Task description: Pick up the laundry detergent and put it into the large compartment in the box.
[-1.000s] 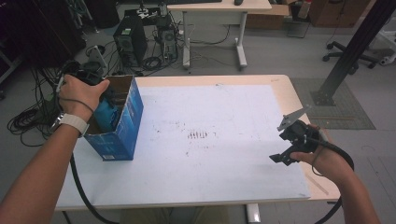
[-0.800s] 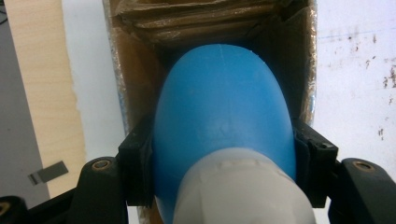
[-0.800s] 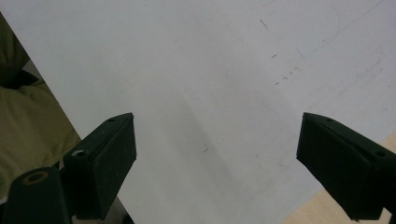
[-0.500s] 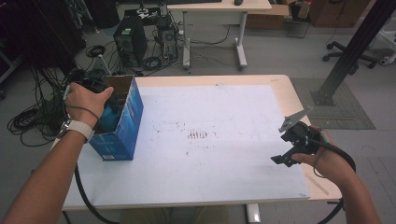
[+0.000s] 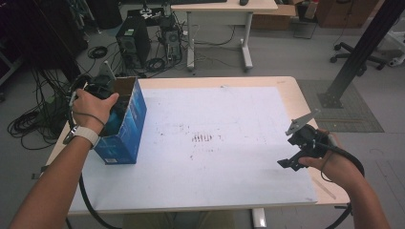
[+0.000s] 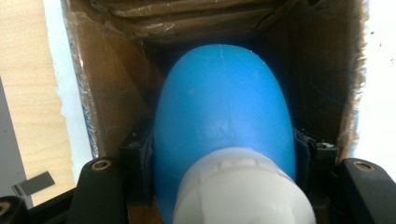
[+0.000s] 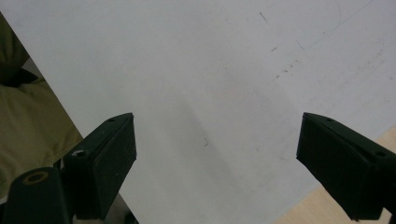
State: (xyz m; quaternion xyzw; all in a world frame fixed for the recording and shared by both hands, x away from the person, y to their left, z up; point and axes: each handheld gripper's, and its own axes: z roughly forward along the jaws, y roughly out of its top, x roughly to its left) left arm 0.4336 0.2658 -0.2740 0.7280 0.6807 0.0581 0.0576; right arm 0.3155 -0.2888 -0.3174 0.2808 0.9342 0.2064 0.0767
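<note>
An open blue cardboard box (image 5: 129,125) stands at the table's left edge. My left gripper (image 5: 111,109) reaches down into it from above, with a hand on top. In the left gripper view, the left gripper (image 6: 224,161) is shut on a blue bottle (image 6: 224,102) with a white cap (image 6: 243,191), and the bottle's rounded end points down between the box's brown inner walls (image 6: 112,93). My right gripper (image 5: 292,153) hovers over the white sheet (image 5: 224,157) near the table's right front. In the right gripper view, the right gripper (image 7: 217,154) stands open with nothing between the jaws.
The white sheet covers most of the wooden table (image 5: 293,98). On the floor behind are a computer tower (image 5: 131,40), tangled cables (image 5: 28,119) and a second desk (image 5: 219,12). A black post (image 5: 356,52) stands at right.
My left hand has sunk lower into the blue box with the bottle. The right gripper has stayed where it was.
</note>
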